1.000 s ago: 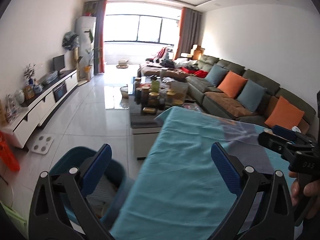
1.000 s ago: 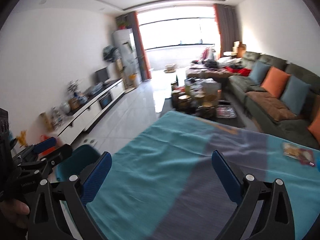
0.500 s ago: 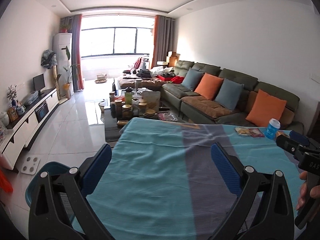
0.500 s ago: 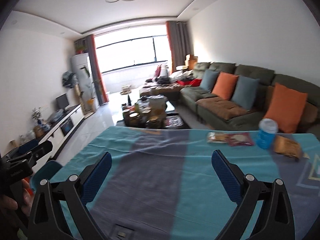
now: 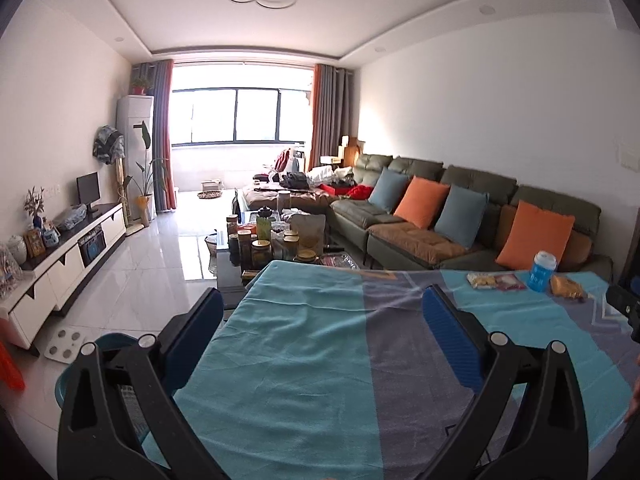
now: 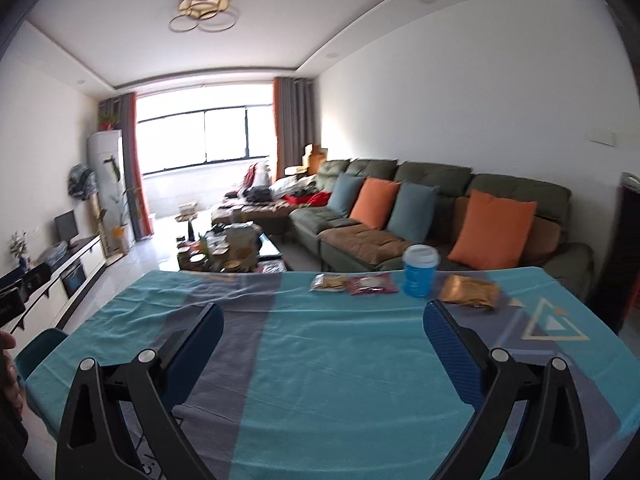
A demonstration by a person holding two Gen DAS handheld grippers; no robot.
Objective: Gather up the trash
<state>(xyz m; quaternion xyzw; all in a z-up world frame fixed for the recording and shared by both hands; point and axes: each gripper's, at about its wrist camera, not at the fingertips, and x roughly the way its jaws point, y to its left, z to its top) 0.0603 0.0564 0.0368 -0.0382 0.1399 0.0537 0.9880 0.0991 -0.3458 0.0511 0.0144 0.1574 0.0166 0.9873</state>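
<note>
On the far side of the table's teal and grey cloth [image 6: 340, 352] lie a clear snack packet [image 6: 329, 282], a red packet [image 6: 372, 283], a blue cup with a white lid [image 6: 419, 271] and a crumpled gold wrapper [image 6: 469, 291]. The same items show at the right in the left wrist view: packets [image 5: 495, 281], cup [image 5: 542, 271], wrapper [image 5: 567, 287]. My right gripper [image 6: 323, 334] is open and empty, above the cloth short of the trash. My left gripper [image 5: 322, 320] is open and empty over the table's left part. A teal bin [image 5: 114, 342] stands on the floor left of the table.
A green sofa [image 5: 460, 216] with orange and blue cushions runs along the right wall. A coffee table crowded with jars [image 5: 272, 240] stands beyond the table. A white TV cabinet [image 5: 64, 256] lines the left wall, and a white scale [image 5: 66, 344] lies on the tiled floor.
Both grippers have swung right and tilted up, from the bin and the table's left edge to the table top. The trash at the far right has come into view. Both stay open.
</note>
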